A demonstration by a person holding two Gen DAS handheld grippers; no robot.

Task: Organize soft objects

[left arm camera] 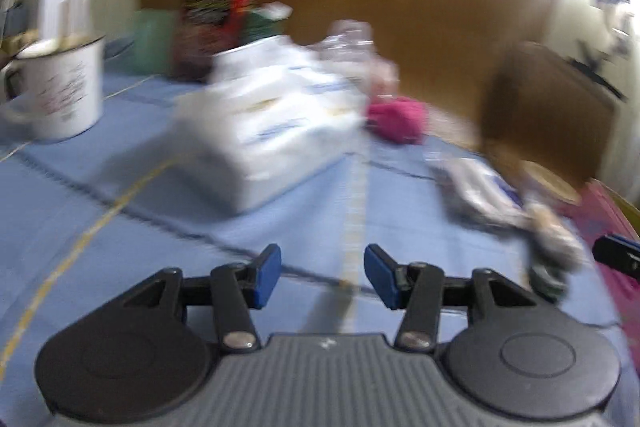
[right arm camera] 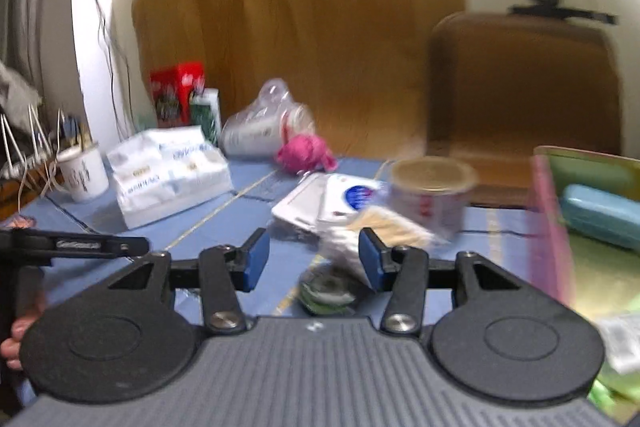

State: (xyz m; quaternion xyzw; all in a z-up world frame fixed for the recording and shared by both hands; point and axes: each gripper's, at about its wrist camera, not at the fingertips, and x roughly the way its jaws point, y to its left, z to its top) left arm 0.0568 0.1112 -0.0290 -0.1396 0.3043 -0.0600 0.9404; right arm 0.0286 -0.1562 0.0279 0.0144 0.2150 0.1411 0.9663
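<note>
Both views are blurred. A white soft pack of tissues [left arm camera: 276, 123] lies on the blue tablecloth [left arm camera: 120, 227]; it also shows in the right wrist view [right arm camera: 168, 171]. A pink yarn ball [left arm camera: 394, 117] lies behind it, also seen from the right [right arm camera: 304, 153]. My left gripper [left arm camera: 322, 275] is open and empty above the cloth, in front of the pack. My right gripper [right arm camera: 308, 259] is open and empty; a small clear packet [right arm camera: 344, 247] and a green round thing [right arm camera: 328, 289] lie between and below its fingers.
A white mug [left arm camera: 60, 87], a red box [left arm camera: 220, 7] and a crumpled plastic bag [right arm camera: 264, 123] stand at the back. A round tin [right arm camera: 430, 191], white packets [right arm camera: 332, 199] and a pink-rimmed box [right arm camera: 548, 227] with a teal case [right arm camera: 600, 215] sit right.
</note>
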